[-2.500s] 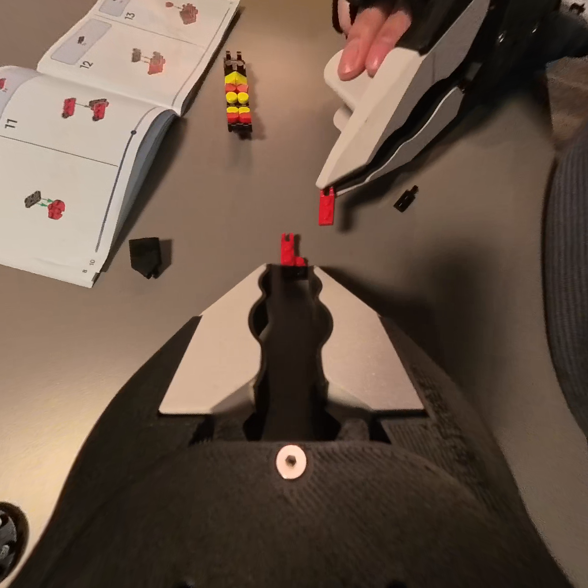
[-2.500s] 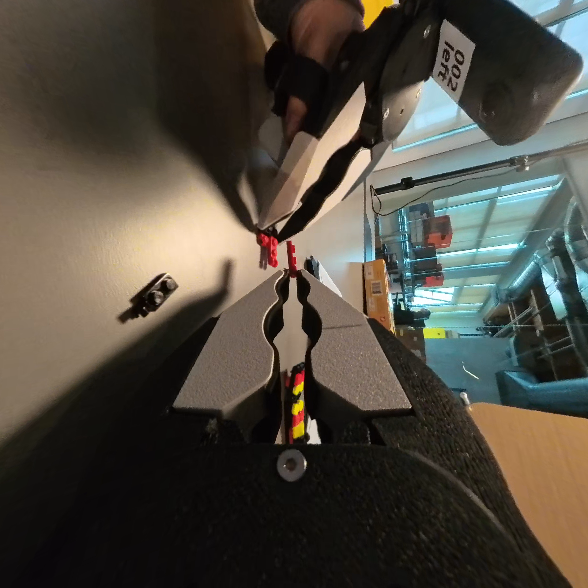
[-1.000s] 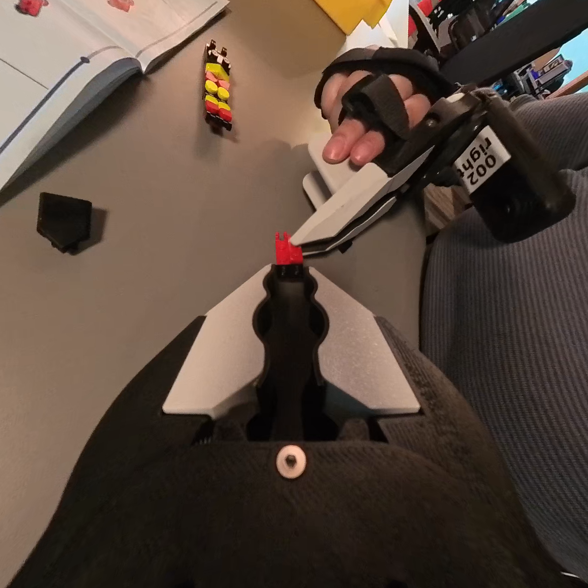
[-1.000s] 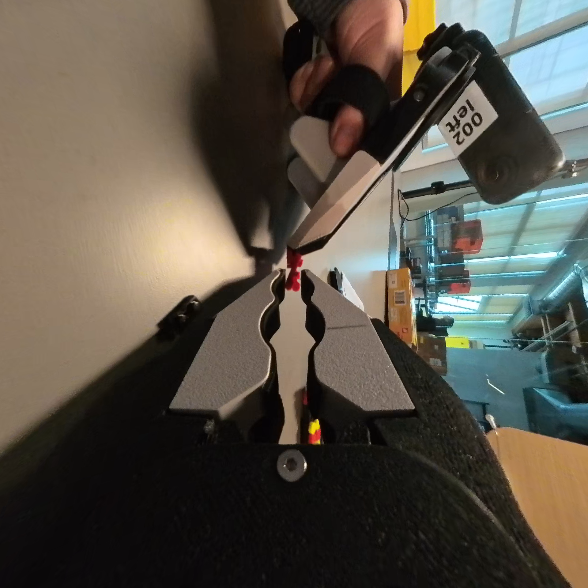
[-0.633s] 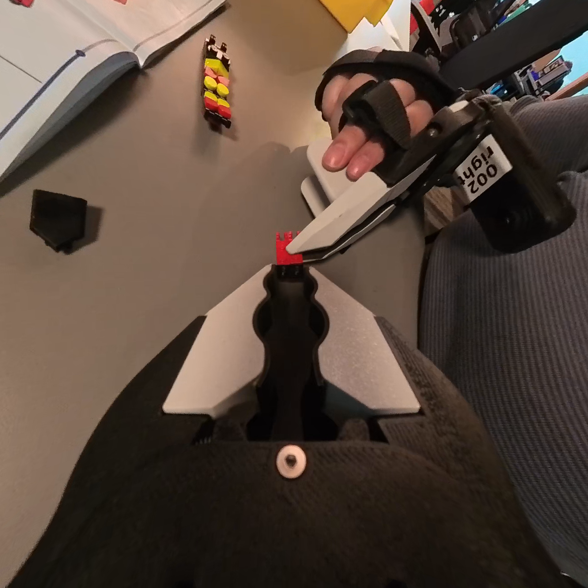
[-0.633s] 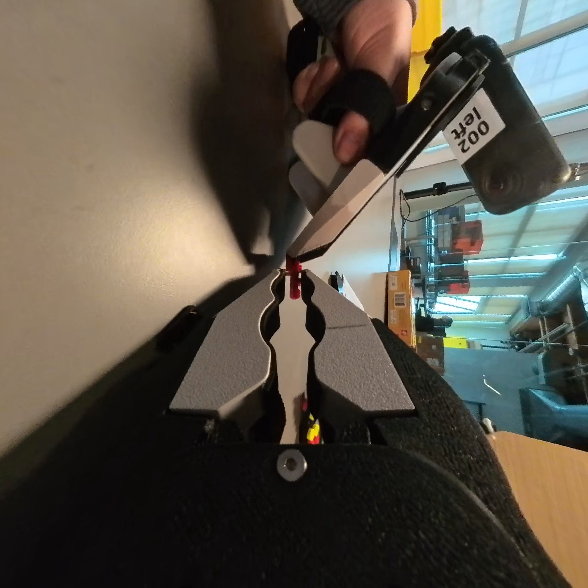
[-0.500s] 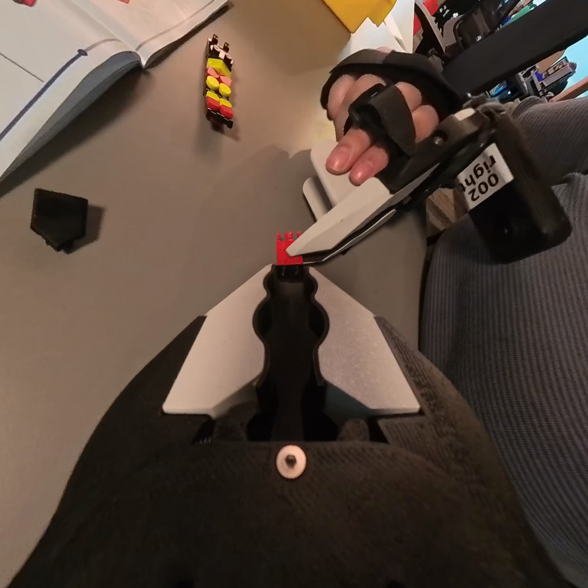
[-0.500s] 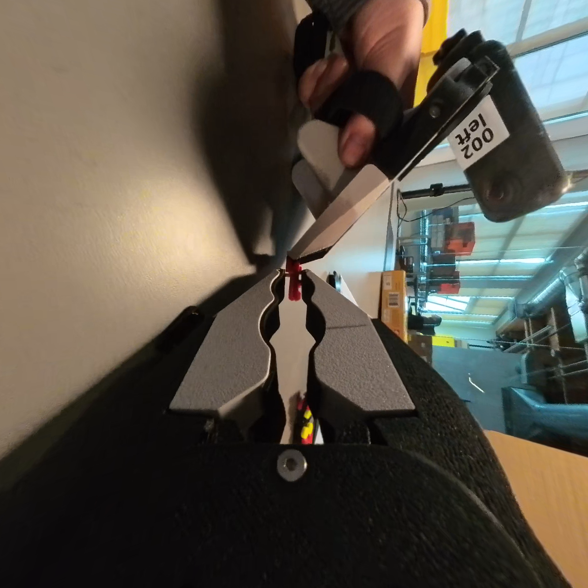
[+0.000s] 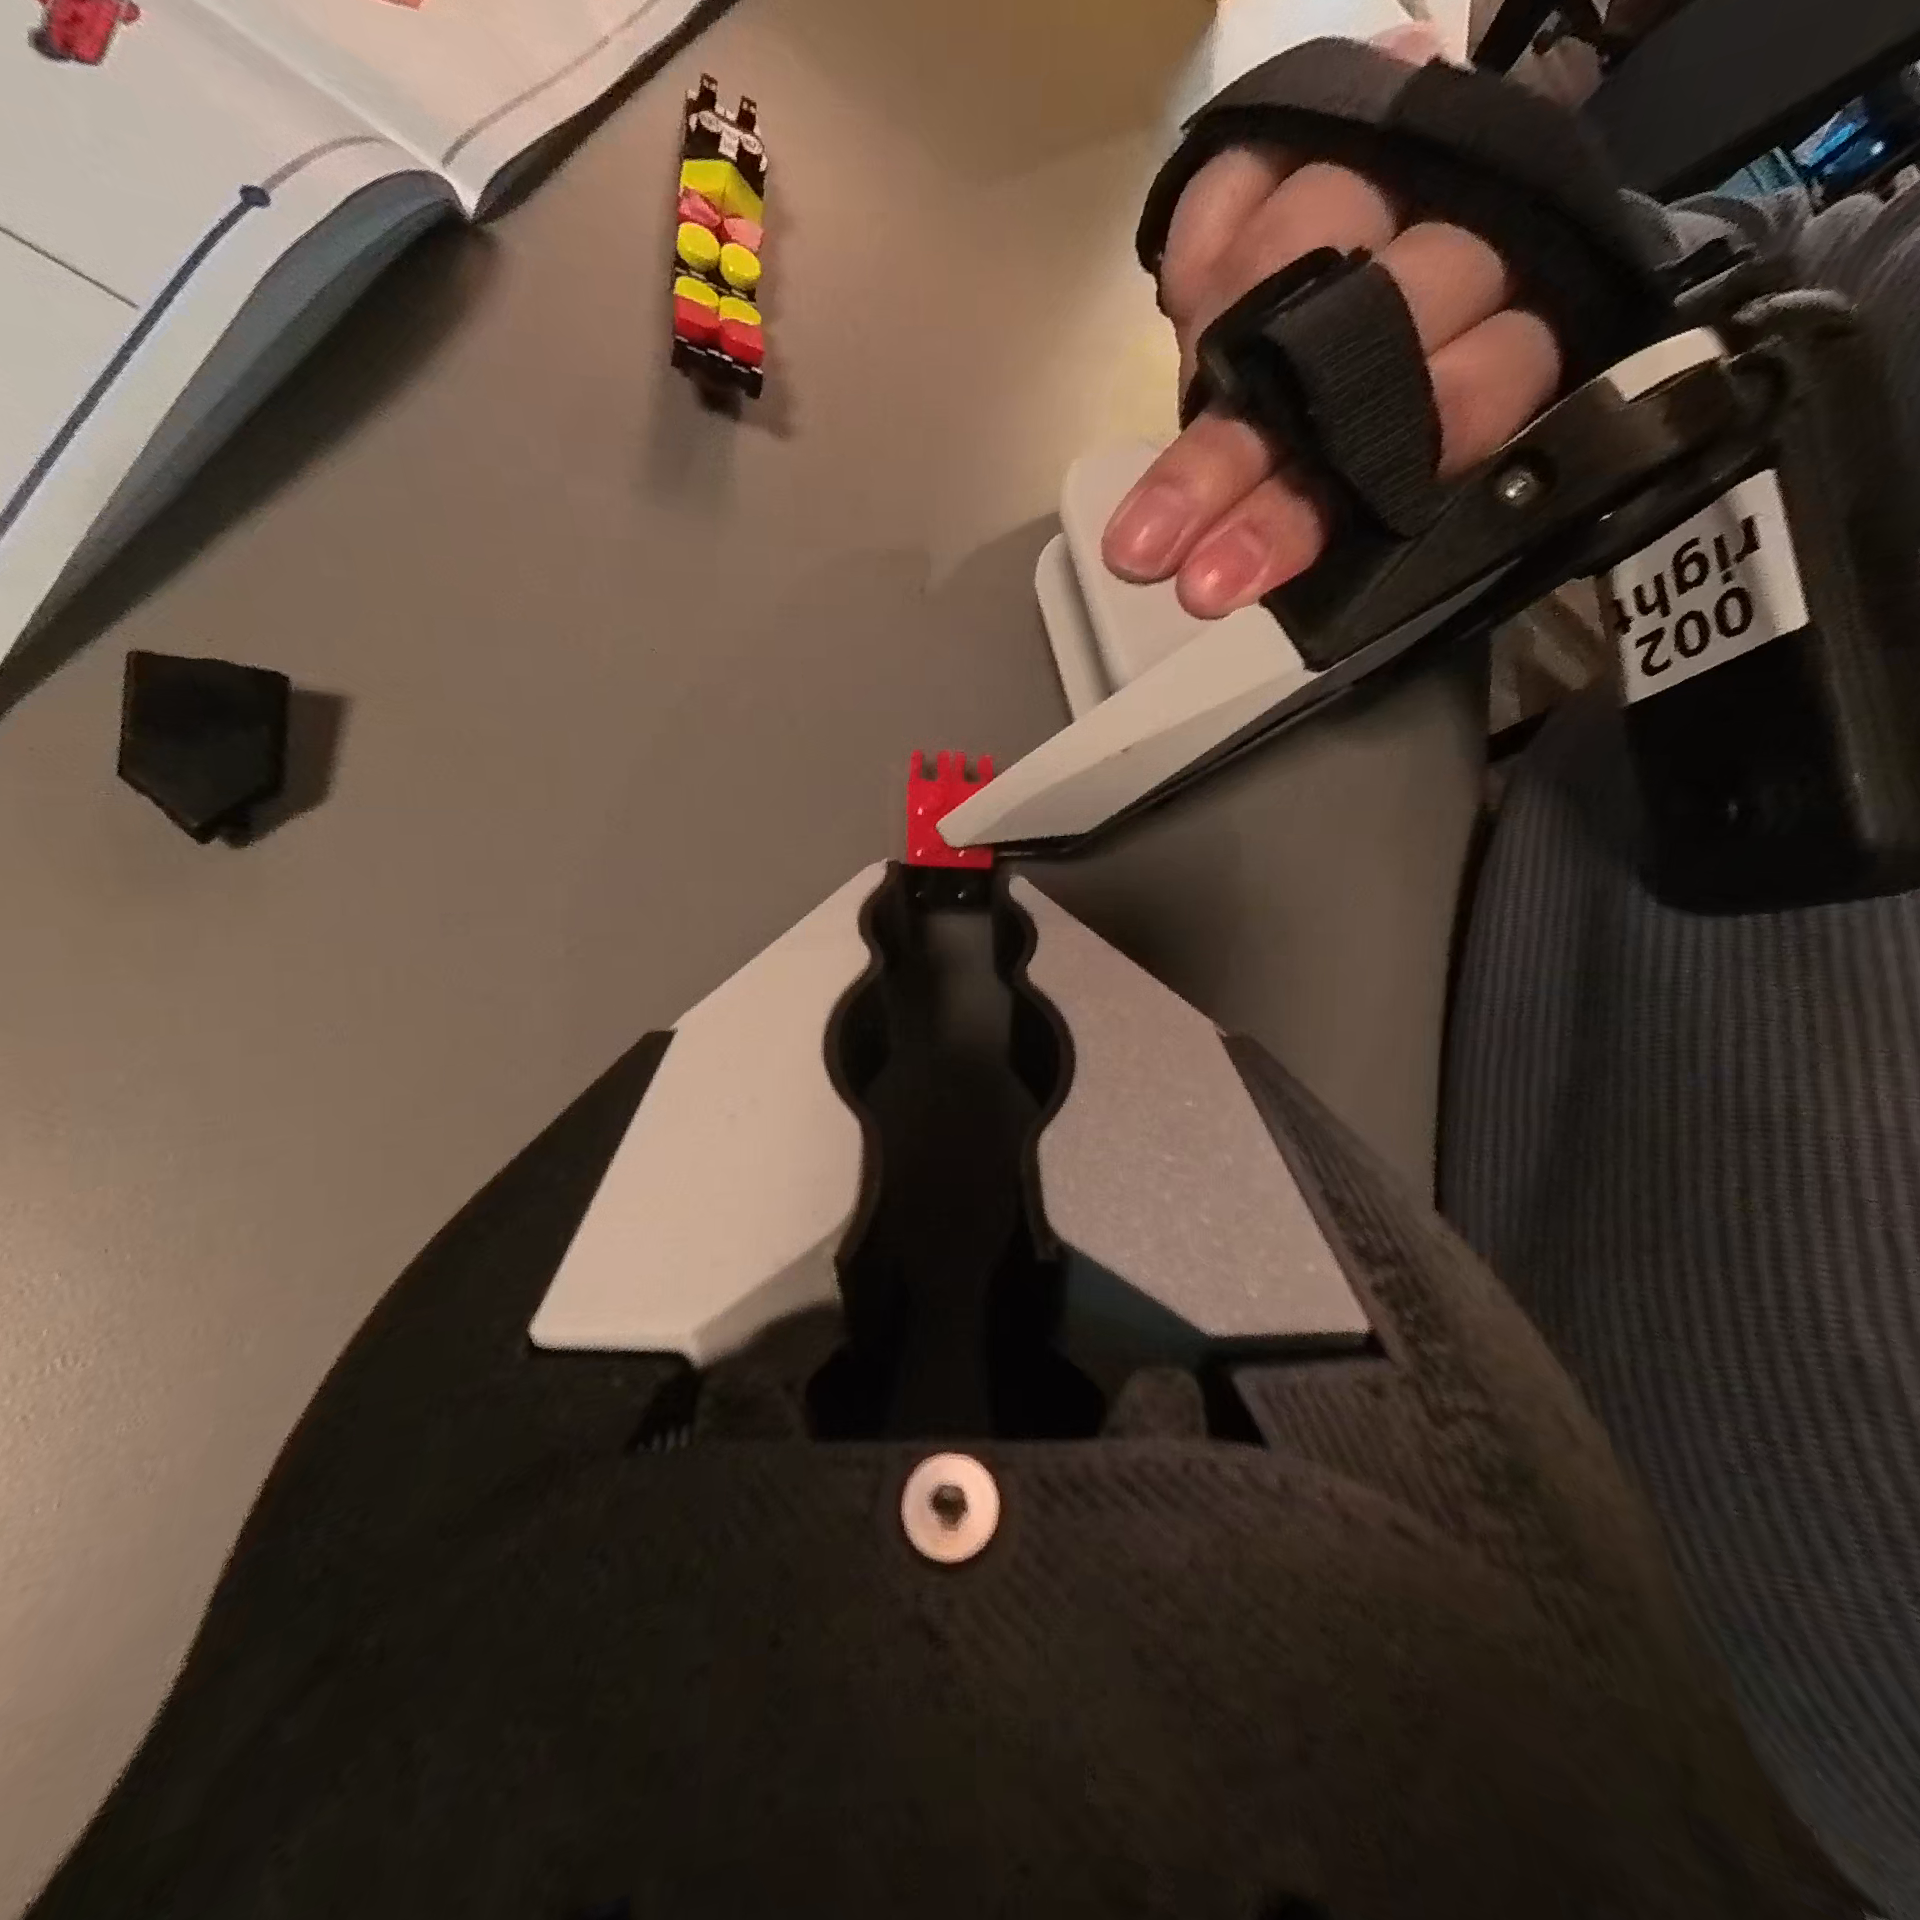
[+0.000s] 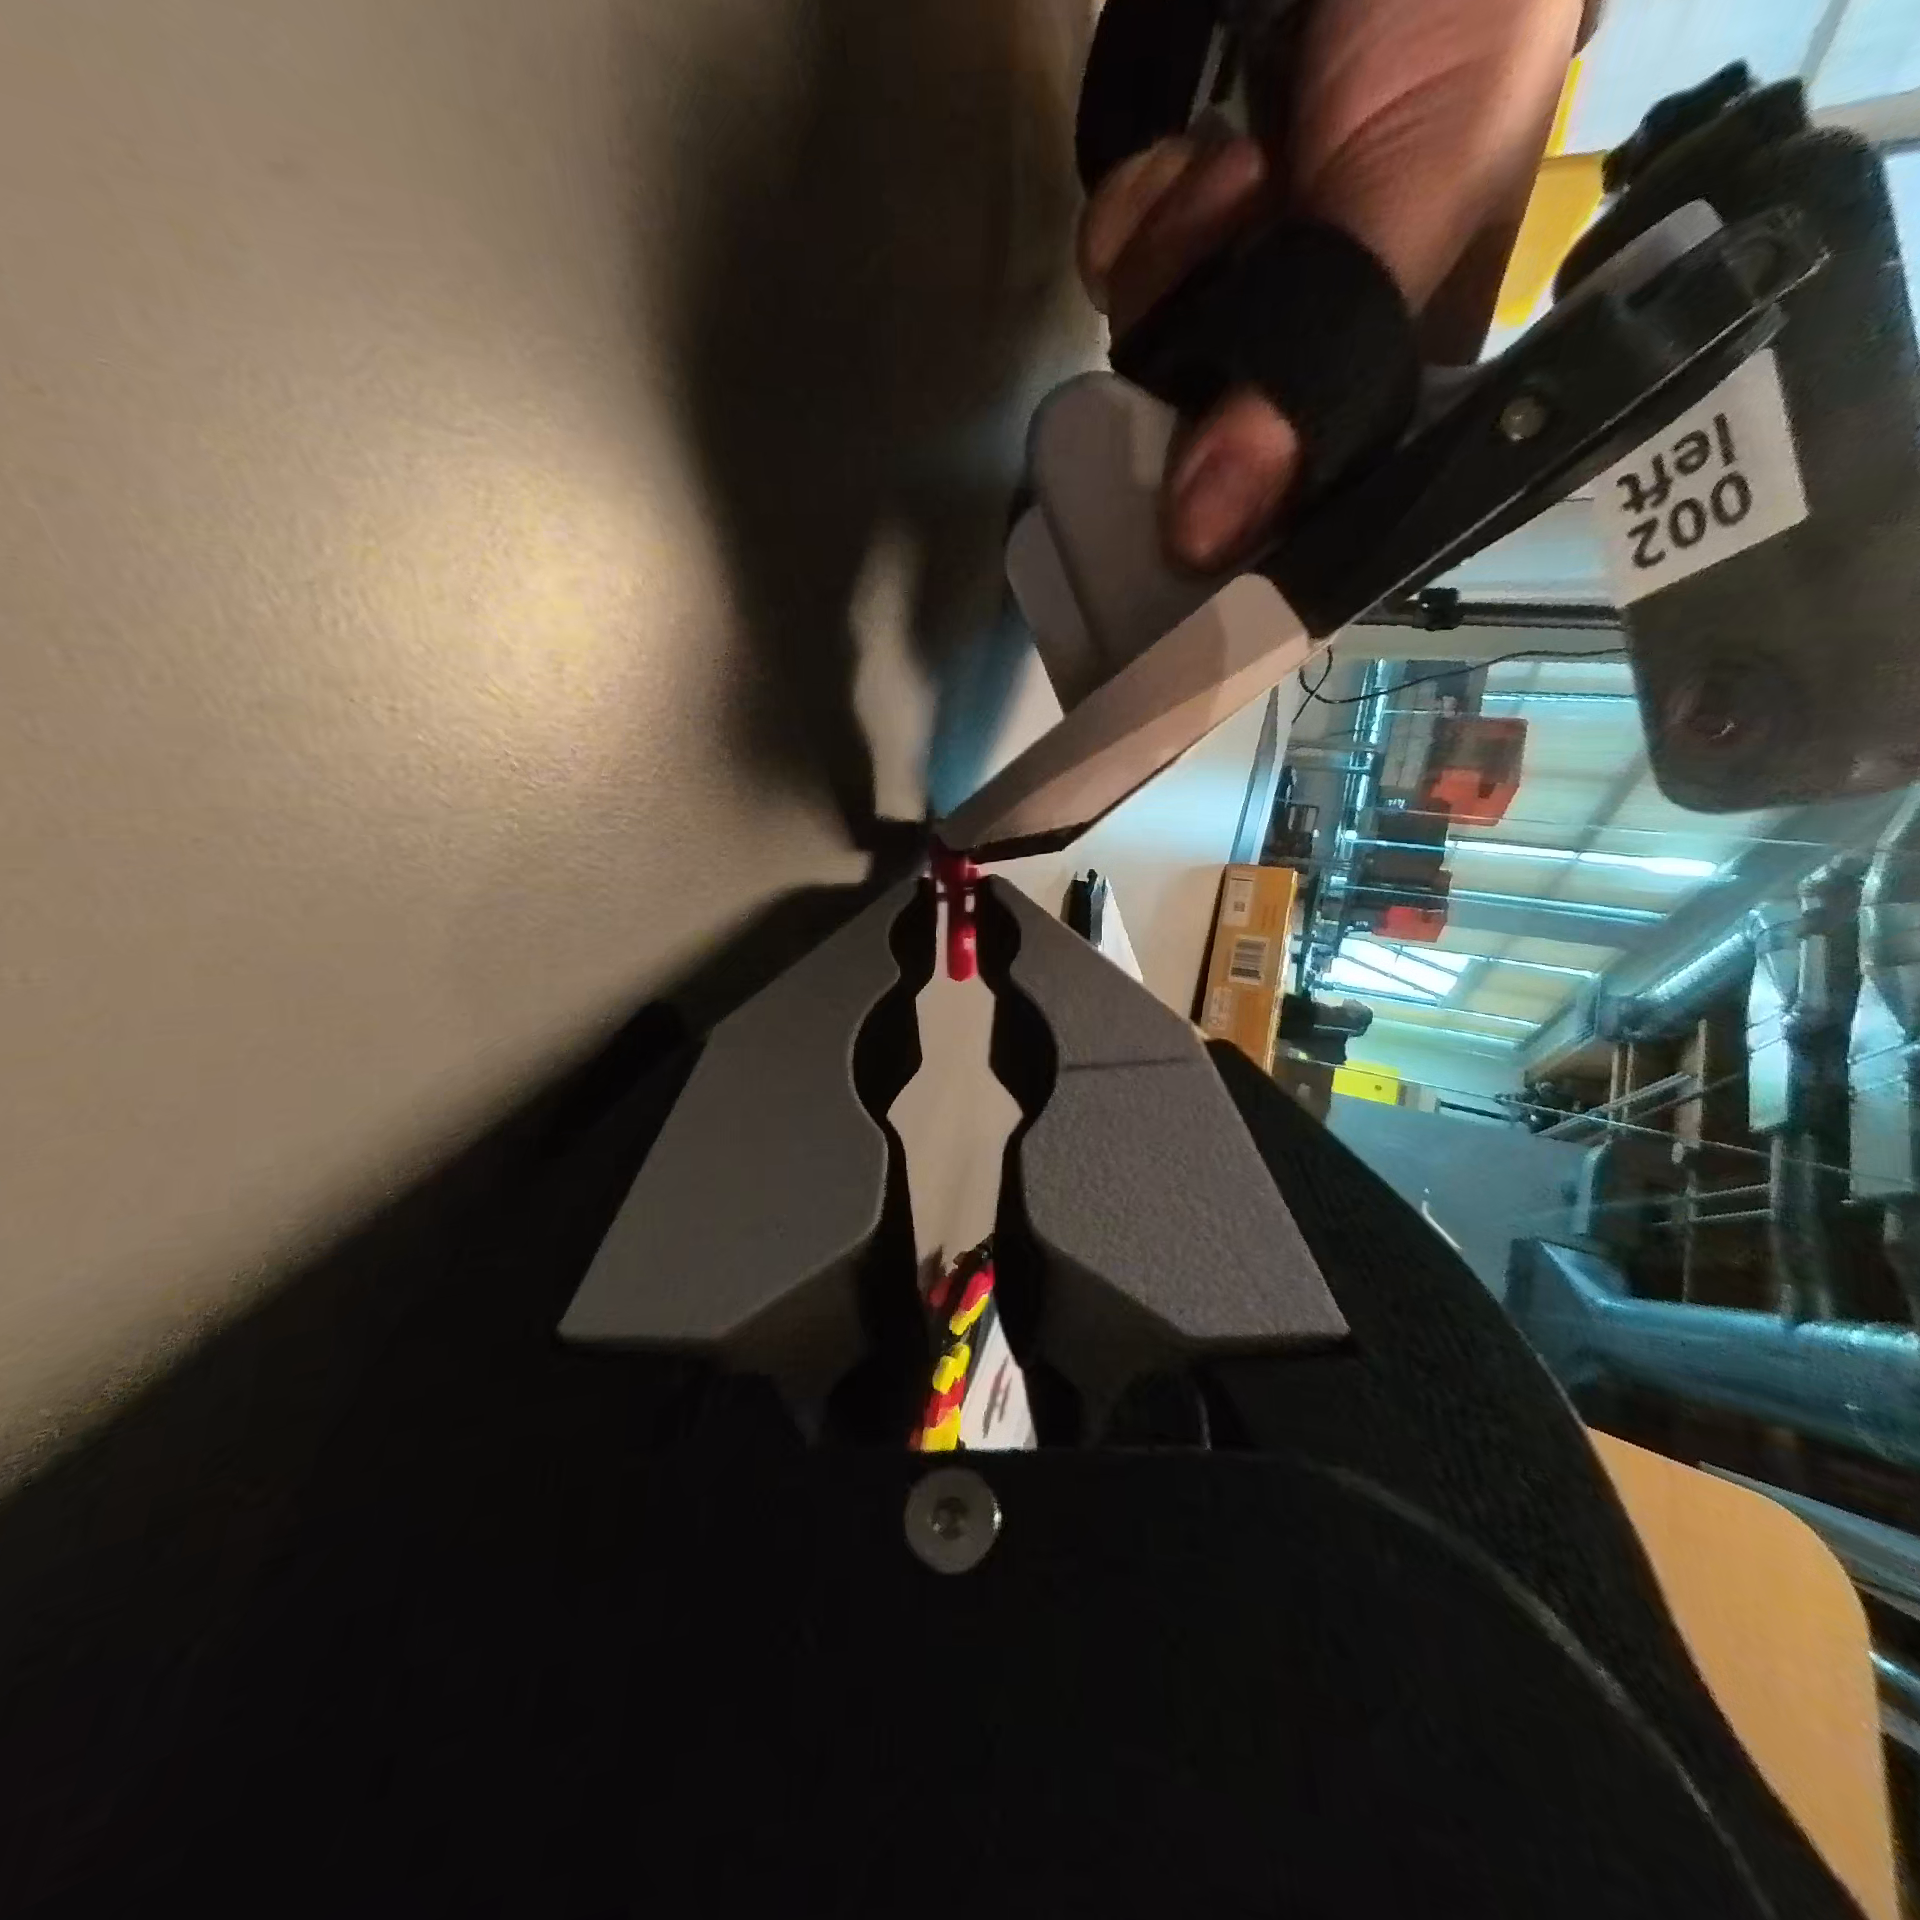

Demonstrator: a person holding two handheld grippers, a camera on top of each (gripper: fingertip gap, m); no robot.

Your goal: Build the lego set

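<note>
My left gripper (image 9: 948,883) is shut on a small black piece (image 9: 948,889) with a red clip piece (image 9: 935,816) on top, held above the grey table (image 9: 520,644). My right gripper (image 9: 975,837) comes in from the right, shut on a second red clip piece, and holds it against the first. In the right wrist view my right gripper (image 10: 954,896) pinches the red piece (image 10: 958,940) edge-on. The left gripper (image 10: 964,831) meets it from the upper right. A black, yellow and red lego assembly (image 9: 719,281) lies further back on the table.
An open instruction booklet (image 9: 208,156) lies at the far left. A loose black angular piece (image 9: 203,753) sits on the table at left. A person's grey-clad leg (image 9: 1683,1143) fills the right side. The assembly also shows between my right fingers (image 10: 951,1361).
My right gripper has carried its red piece to the left gripper's piece, and the two red pieces now sit side by side. Both grippers have lifted away from the table, toward the person.
</note>
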